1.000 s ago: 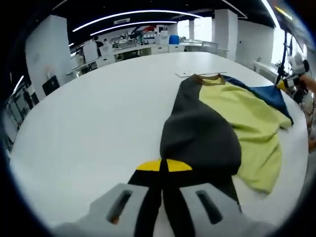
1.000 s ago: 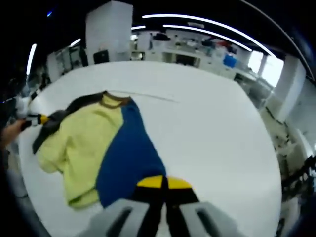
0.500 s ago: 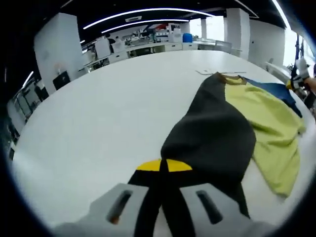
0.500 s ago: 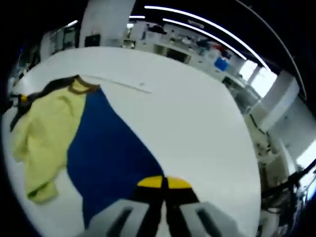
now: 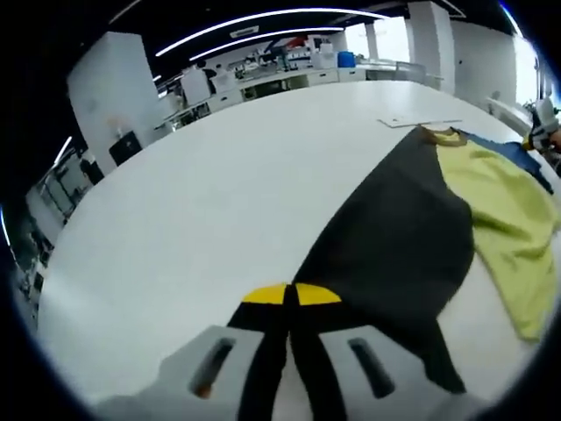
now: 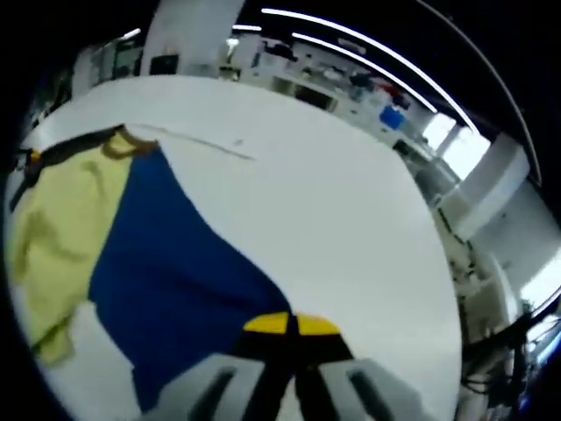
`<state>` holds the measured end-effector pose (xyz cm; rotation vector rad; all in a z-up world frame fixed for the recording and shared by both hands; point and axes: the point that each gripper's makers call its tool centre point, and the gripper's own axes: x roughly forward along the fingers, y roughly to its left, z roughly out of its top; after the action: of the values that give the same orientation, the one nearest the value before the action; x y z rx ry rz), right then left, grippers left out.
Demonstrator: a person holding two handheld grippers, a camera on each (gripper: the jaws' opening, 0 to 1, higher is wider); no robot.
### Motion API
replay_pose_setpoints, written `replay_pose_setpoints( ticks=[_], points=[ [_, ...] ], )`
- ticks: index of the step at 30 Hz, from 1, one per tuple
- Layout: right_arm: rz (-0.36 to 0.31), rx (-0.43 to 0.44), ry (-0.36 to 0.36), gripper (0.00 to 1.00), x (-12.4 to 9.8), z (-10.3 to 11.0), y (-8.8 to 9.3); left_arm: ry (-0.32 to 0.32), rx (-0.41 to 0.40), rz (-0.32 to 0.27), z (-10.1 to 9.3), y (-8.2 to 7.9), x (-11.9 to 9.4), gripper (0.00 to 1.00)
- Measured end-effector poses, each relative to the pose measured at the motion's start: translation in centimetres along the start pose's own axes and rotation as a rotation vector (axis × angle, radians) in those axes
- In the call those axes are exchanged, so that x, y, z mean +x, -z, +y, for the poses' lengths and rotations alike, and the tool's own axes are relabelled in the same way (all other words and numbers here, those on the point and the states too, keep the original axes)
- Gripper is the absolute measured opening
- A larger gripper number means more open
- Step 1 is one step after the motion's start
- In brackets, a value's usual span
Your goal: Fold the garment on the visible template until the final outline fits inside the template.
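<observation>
A: So, the left gripper (image 5: 289,351), clamped on the shirt's (image 5: 399,237) dark sleeve, has pulled it wider across the table (image 5: 219,175).

B: Likewise the right gripper (image 6: 289,364), pinching the blue sleeve (image 6: 166,263). Spread flat, ready for folding.

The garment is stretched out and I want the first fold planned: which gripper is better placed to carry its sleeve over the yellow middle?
Neither clearly. The left gripper is shut on the dark sleeve, the right gripper on the blue sleeve. Both sleeves run straight to the yellow body. Perhaps left.
</observation>
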<state>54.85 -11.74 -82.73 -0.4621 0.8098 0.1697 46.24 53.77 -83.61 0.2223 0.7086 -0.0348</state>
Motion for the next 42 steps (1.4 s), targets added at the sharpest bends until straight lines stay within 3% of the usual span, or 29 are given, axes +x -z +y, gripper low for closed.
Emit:
replay_pose_setpoints(
  ticks=[4, 10, 12, 15, 17, 21, 25, 28, 37, 42],
  points=[
    [-0.031, 0.014, 0.009, 0.0, 0.1, -0.4, -0.6, -0.007, 0.024, 0.003, 0.4, 0.0, 0.3, 0.0],
    [-0.022, 0.044, -0.007, 0.0, 0.3, -0.3, -0.3, -0.021, 0.038, 0.009, 0.6, -0.1, 0.3, 0.01],
    [-0.014, 0.056, 0.003, 0.0, -0.1, -0.5, 0.0, -0.04, 0.054, 0.002, 0.8, -0.4, -0.1, 0.08],
    [0.004, 0.066, -0.007, 0.16, -0.3, -0.5, 0.4, -0.039, 0.065, -0.047, 0.5, -1.6, -1.0, 0.23],
    [-0.008, 0.141, -0.068, 0.25, -0.6, 0.2, 0.4, -0.018, 0.067, -0.072, -0.4, -2.4, -1.8, 0.31],
    [-0.041, 0.18, -0.117, 0.35, -1.4, 0.7, 0.1, 0.021, 0.081, -0.095, -1.8, -3.1, -2.9, 0.43],
    [-0.074, 0.17, -0.161, 0.53, -2.8, 1.6, -0.4, 0.076, 0.062, -0.118, -3.7, -3.4, -4.0, 0.57],
    [-0.118, 0.165, -0.263, 0.62, -3.8, 3.3, -1.3, 0.116, 0.069, -0.116, -4.9, -2.9, -4.7, 0.63],
    [-0.193, 0.113, -0.507, 0.79, -7.9, 8.8, -2.4, 0.236, 0.095, -0.146, -9.3, -1.6, -7.8, 0.77],
    [-0.196, 0.057, -0.573, 0.82, -9.4, 11.1, -1.9, 0.302, 0.128, -0.146, -12.1, -0.7, -9.5, 0.83]
  ],
)
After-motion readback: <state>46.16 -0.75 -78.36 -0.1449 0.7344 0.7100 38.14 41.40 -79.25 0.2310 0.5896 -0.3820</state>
